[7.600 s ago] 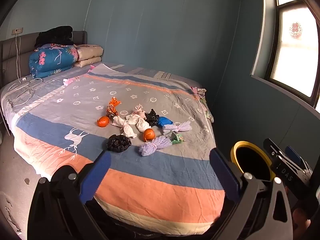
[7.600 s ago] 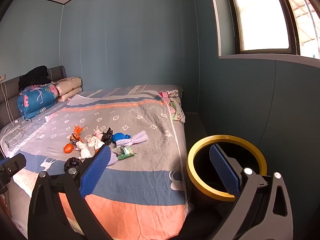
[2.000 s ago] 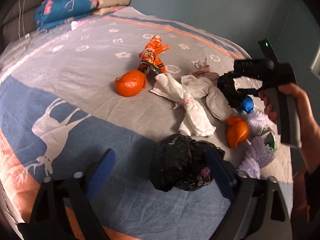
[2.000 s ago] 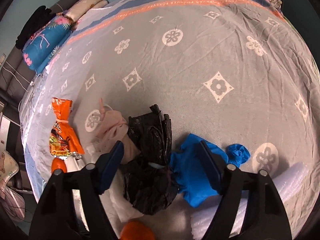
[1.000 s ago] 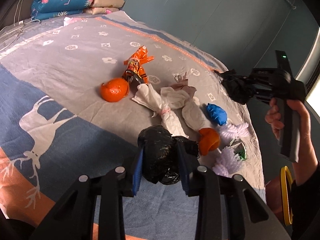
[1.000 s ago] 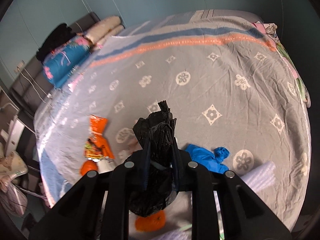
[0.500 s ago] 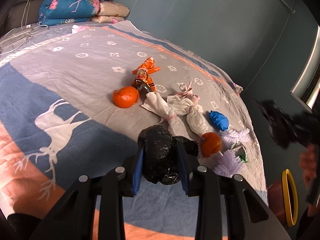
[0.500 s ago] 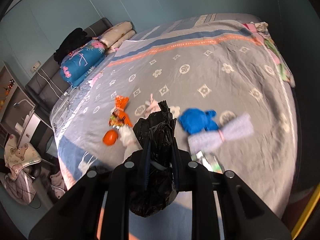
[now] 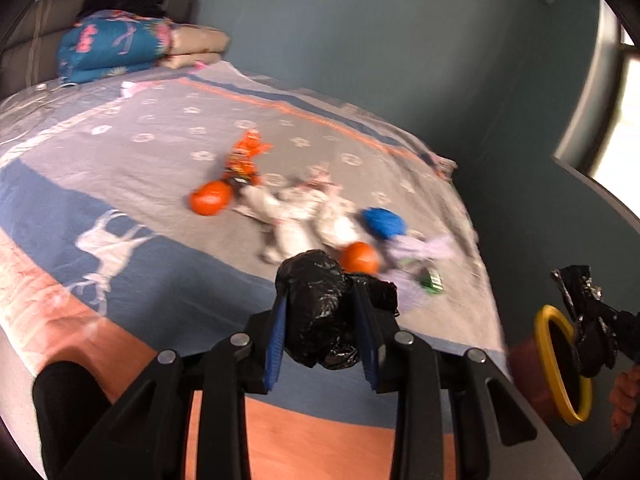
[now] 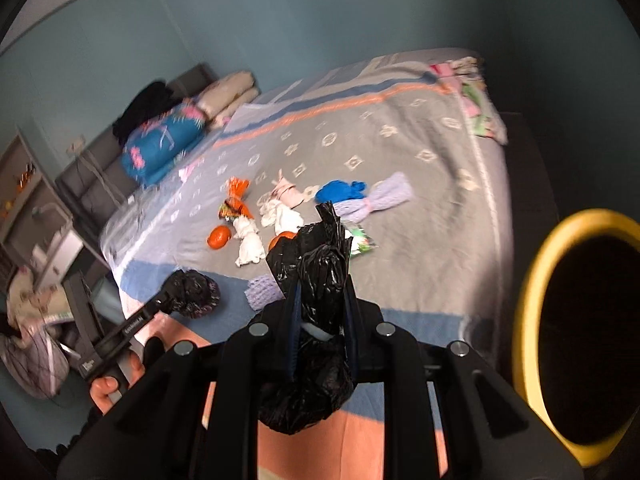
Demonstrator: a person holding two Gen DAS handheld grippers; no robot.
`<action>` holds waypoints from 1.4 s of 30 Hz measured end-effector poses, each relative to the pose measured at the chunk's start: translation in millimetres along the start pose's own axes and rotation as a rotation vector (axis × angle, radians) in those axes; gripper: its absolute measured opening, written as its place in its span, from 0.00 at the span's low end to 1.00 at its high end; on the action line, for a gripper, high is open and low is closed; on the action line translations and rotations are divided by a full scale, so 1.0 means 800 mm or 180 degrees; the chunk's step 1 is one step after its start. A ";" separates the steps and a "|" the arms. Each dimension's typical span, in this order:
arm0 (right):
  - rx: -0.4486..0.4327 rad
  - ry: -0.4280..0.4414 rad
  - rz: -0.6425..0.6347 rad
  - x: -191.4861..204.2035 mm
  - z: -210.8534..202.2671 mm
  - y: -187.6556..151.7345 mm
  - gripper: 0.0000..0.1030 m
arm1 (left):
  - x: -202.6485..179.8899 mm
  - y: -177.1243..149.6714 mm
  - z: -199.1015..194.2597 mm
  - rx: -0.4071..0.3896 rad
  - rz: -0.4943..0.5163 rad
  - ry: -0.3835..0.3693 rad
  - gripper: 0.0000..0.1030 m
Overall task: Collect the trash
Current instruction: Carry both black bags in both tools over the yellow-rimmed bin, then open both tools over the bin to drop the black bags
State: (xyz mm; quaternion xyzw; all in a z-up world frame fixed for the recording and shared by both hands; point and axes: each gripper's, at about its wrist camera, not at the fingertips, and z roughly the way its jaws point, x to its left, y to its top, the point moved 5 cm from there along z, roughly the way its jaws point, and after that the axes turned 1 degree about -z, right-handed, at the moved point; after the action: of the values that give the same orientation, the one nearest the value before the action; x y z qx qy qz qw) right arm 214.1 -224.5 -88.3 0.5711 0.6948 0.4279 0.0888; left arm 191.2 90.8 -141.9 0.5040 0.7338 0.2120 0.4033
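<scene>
My left gripper (image 9: 322, 310) is shut on a round crumpled black plastic bag (image 9: 320, 312), held above the near end of the bed. My right gripper (image 10: 320, 300) is shut on a second, longer black bag (image 10: 316, 276) that hangs below its blue pads, just left of the yellow-rimmed bin (image 10: 532, 300). In the left wrist view the right gripper's bag (image 9: 588, 320) hangs over the bin (image 9: 556, 360). In the right wrist view the left gripper's bag (image 10: 192, 294) shows at the lower left, a hand under it.
On the bedspread (image 9: 120, 152) lie two oranges (image 9: 210, 202), an orange snack wrapper (image 9: 244, 160), white tissues (image 9: 296, 216), a blue bag (image 9: 382, 222), purple mesh (image 10: 380, 200) and a green wrapper (image 9: 432, 280). Folded quilts (image 9: 112, 48) sit at the headboard.
My right gripper has swung with its black bag from over the bed to beside the bin. My left gripper has lifted and drawn back from the pile, its bag still held.
</scene>
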 end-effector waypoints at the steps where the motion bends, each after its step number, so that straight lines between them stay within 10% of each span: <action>1: -0.0090 -0.0020 0.0052 -0.007 -0.015 -0.002 0.18 | -0.011 -0.001 -0.002 0.0021 0.0017 -0.0056 0.29; 19: -0.1018 -0.0726 0.0602 -0.145 -0.192 0.015 0.18 | -0.236 0.009 -0.040 0.0036 0.0878 -0.0800 0.29; 42: -0.0870 -0.1428 0.0987 -0.288 -0.207 -0.001 0.18 | -0.451 -0.085 0.049 0.0626 0.1522 -0.1423 0.29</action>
State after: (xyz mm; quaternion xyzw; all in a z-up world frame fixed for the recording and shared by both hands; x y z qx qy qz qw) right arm 188.8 -506.3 -70.4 0.7334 0.4984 0.3891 0.2497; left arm 244.5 -268.8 -76.9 0.7322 0.5052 0.1130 0.4425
